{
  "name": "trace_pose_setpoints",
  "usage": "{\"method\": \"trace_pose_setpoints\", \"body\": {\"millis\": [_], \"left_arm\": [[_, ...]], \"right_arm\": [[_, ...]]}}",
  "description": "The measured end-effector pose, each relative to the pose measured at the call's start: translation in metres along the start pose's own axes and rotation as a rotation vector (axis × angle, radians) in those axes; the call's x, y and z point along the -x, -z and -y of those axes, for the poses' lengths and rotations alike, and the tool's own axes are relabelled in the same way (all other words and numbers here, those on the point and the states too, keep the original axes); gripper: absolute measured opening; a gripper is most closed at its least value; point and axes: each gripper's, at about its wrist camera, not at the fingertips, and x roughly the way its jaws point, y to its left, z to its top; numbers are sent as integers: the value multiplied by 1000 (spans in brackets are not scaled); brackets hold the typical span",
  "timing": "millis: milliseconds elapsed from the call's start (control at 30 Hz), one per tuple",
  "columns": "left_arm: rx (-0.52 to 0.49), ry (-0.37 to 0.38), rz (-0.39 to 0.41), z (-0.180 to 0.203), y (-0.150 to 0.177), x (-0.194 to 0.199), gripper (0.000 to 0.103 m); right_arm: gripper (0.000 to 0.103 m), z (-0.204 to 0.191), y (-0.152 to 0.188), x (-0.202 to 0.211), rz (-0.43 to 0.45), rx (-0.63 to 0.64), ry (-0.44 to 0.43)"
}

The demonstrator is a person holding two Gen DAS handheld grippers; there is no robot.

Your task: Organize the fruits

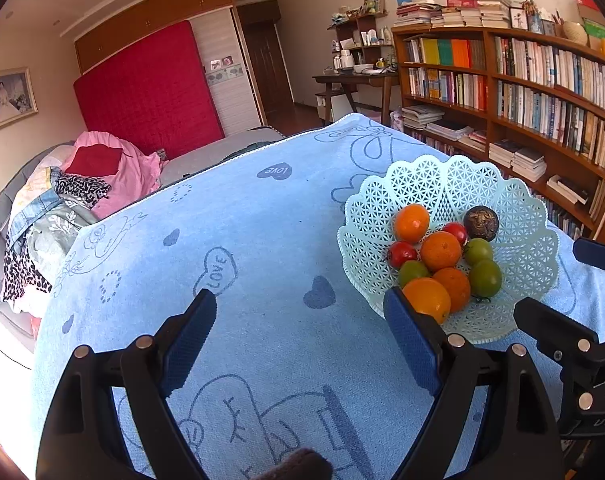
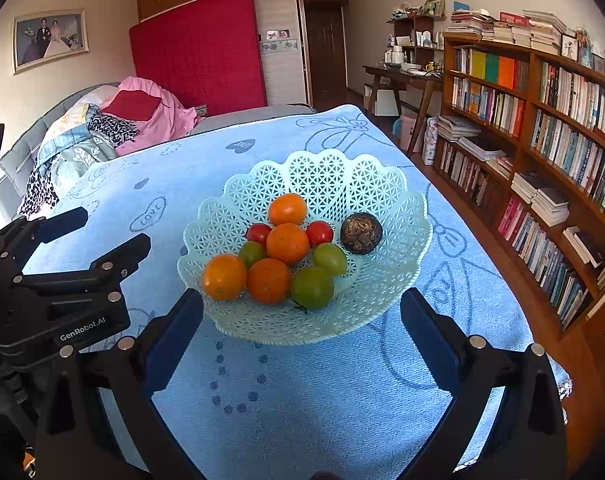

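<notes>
Pale green lattice plastic basket (image 2: 382,216) of small oranges, tomatoes and a dark round fruit (image 2: 361,233), on the blue towel (image 2: 322,392). It lies directly ahead of the right gripper (image 2: 302,320), nearer than the left gripper (image 1: 300,312); both gape wide, empty.

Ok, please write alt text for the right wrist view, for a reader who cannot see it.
A pale lattice basket on a blue towel holds four oranges, two red and three green tomatoes, and one dark round fruit. The open right gripper hovers just in front, empty.
</notes>
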Motion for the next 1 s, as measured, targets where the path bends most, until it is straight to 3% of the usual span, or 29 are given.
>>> {"method": "trace_pose_setpoints", "body": {"millis": [1000], "left_arm": [[-7,4,2,5,-4,-7,85]], "right_arm": [[100,7,-3,-12,-1,-12,7]]}}
